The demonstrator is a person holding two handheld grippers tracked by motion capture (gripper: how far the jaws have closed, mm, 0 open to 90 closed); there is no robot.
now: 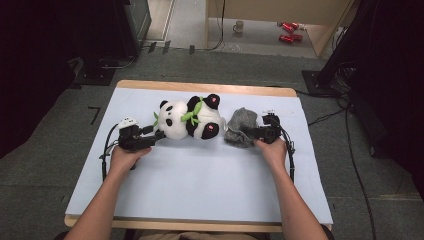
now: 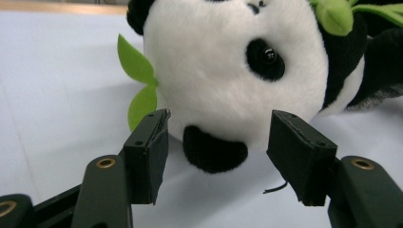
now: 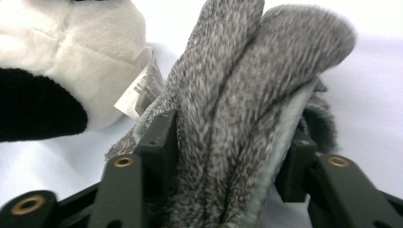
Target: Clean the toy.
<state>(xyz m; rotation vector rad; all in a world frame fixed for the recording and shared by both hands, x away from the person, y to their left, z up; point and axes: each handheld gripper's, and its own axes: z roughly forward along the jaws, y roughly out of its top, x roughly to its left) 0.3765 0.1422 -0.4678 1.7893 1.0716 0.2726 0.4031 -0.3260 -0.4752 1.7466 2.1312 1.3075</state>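
A black-and-white plush panda (image 1: 191, 120) with green leaves lies on its side on the white table cover (image 1: 200, 170). Its head (image 2: 233, 71) points toward my left gripper (image 1: 159, 134), which stands open with the jaws just short of the face and one black ear (image 2: 214, 152) between them. A grey knitted cloth (image 1: 239, 127) lies bunched against the panda's feet. My right gripper (image 1: 245, 134) is shut on the grey cloth (image 3: 237, 118), which bulges up between the jaws. The panda's white tag (image 3: 135, 92) shows beside the cloth.
The table's wooden far edge (image 1: 205, 88) runs behind the panda. Cables (image 1: 106, 147) trail from both grippers along the cover. On the floor beyond stand a mug (image 1: 239, 26) and red cans (image 1: 289, 31). A wide stretch of white cover lies in front of the hands.
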